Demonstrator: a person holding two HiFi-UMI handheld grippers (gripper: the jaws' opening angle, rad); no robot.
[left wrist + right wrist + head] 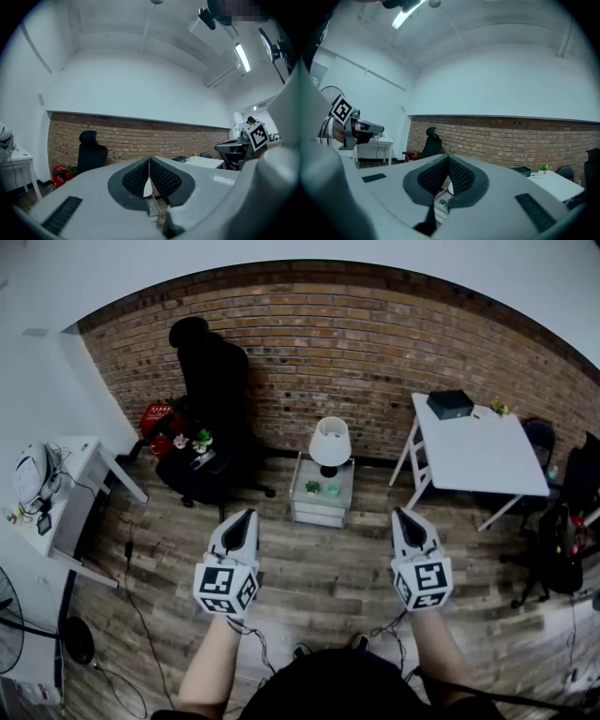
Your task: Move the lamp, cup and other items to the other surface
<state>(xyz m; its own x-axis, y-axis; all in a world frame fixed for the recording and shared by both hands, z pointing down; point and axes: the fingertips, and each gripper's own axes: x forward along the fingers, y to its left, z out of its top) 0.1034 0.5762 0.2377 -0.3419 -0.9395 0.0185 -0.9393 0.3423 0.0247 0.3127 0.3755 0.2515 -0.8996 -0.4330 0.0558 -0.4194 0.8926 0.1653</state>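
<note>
lamp (329,444) — white shade, dark base — upright on a low grey stand (317,513) by the brick wall, with a green cup (332,489) and what looks like a small plant (312,487) beside its base. white table (483,460) stands well apart to the right, bearing a black box (450,404). left gripper (247,515) and right gripper (401,513) — both short of the stand, jaws pressed together, nothing between them.

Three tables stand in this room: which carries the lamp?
The grey side table by the brick wall: the lamp stands on it; the right white table and left white desk have none.
</note>
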